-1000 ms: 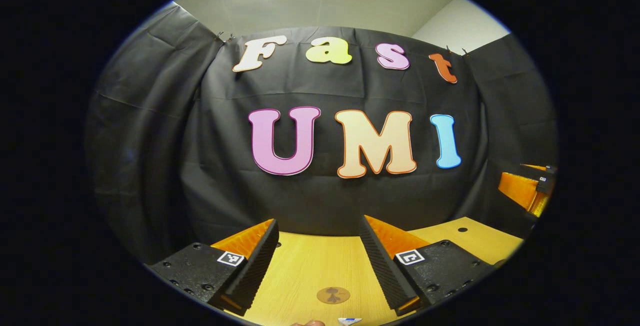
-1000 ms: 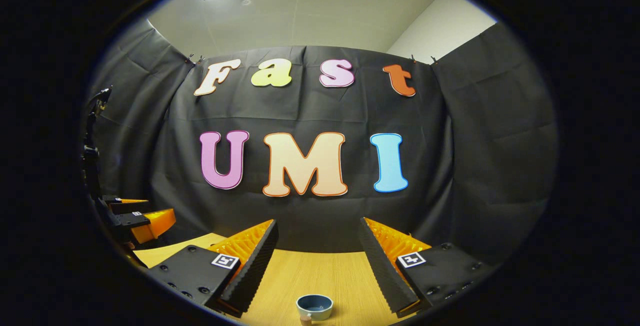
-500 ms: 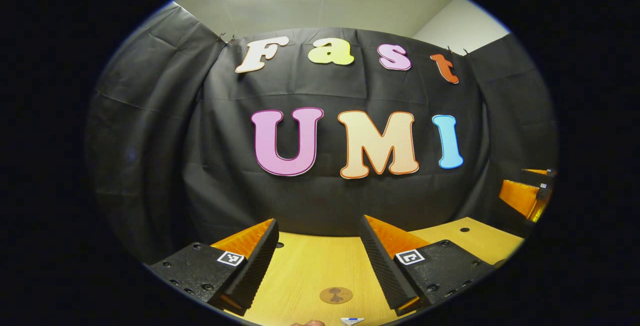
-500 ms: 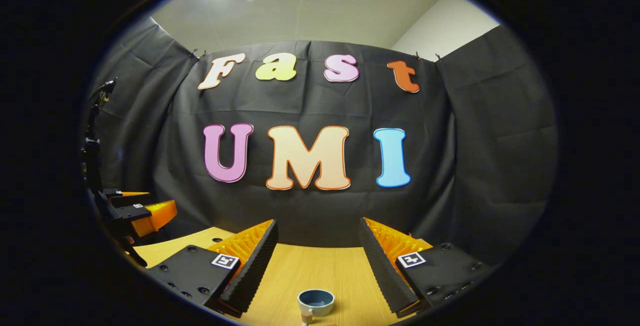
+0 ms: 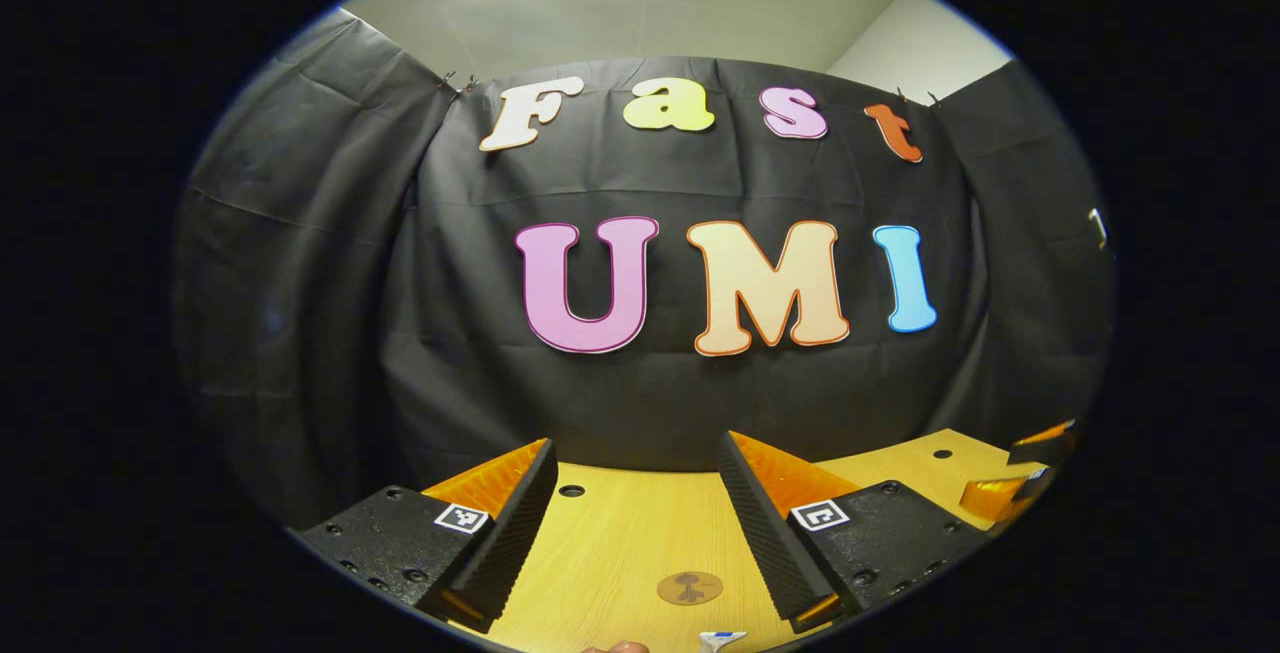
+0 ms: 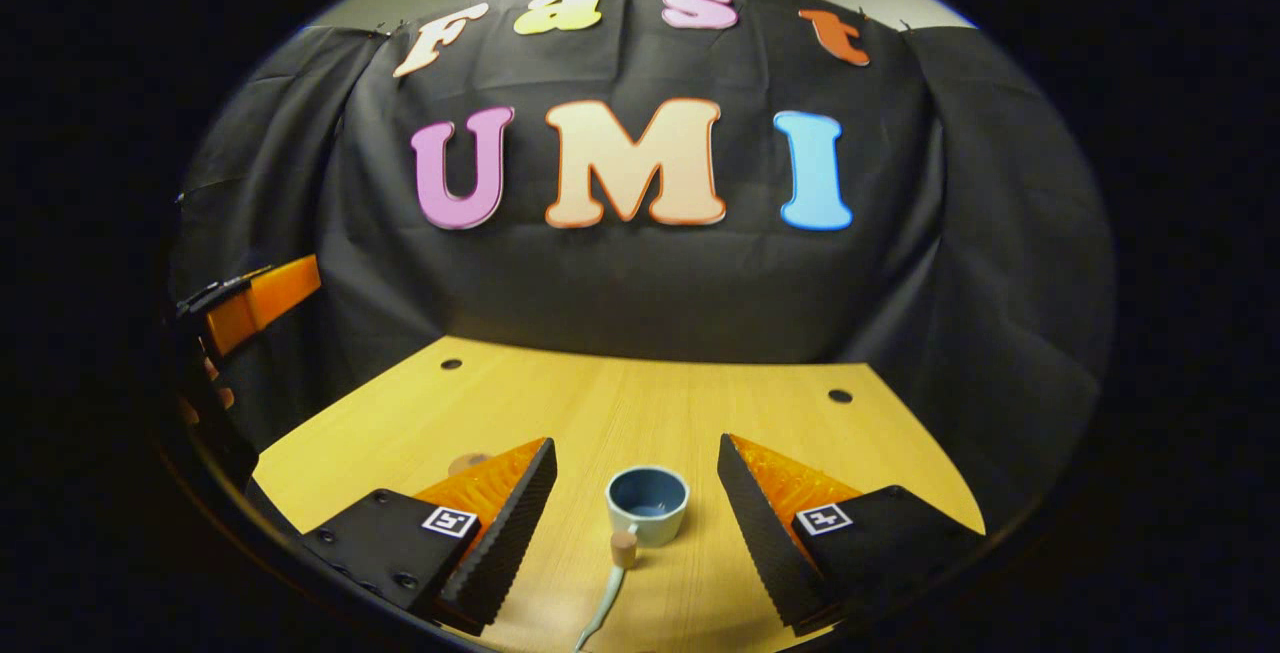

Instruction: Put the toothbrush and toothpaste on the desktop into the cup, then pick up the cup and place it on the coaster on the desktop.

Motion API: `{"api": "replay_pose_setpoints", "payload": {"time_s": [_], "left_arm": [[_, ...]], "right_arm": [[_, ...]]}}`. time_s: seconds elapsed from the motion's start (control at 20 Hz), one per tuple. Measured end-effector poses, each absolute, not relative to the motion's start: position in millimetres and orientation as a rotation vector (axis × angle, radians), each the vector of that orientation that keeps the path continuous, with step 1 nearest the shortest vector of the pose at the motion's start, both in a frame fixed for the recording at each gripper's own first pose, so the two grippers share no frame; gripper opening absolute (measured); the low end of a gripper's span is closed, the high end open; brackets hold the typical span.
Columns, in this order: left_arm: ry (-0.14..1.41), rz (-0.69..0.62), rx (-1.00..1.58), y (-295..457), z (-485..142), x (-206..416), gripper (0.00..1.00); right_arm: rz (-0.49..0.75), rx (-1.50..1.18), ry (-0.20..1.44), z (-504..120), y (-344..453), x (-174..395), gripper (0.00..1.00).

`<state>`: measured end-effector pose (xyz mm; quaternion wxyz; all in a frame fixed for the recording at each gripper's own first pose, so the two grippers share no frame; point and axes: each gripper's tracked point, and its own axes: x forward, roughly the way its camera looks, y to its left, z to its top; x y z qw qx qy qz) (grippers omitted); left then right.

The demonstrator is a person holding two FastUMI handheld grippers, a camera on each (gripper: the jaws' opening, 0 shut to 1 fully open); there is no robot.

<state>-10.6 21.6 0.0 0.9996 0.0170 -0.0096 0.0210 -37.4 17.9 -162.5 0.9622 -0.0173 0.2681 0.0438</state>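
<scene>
In the right gripper view a blue-grey cup (image 6: 648,503) stands upright on the wooden desktop (image 6: 640,403), between and just beyond my open right gripper (image 6: 636,445). A pale toothbrush (image 6: 608,593) with a cork-coloured end lies in front of the cup, its end touching or almost touching the cup's wall. The round brown coaster (image 5: 689,588) lies on the desktop between the fingers of my open left gripper (image 5: 636,445); a sliver of the coaster (image 6: 466,461) peeks out behind my right gripper's left finger. A white and blue tip, perhaps the toothpaste (image 5: 722,639), shows at the bottom edge.
The desktop has small round holes (image 6: 840,396) near its far edge, where the black cloth wall rises. The right gripper (image 5: 1015,478) shows low at the right of the left gripper view. The left gripper (image 6: 255,298) hangs at the left of the right gripper view.
The right gripper view has tipped down, so more desktop shows and the cup sits higher between its fingers. The left gripper turned slightly left. Both stay open.
</scene>
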Motion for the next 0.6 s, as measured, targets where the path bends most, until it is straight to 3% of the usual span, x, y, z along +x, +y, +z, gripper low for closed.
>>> {"api": "replay_pose_setpoints", "payload": {"time_s": [0.6], "left_arm": [[0.048,0.103,0.062,54.2,-27.7,-20.9,0.93]], "right_arm": [[0.114,-0.012,1.157,-322.1,21.8,-106.3,0.99]]}}
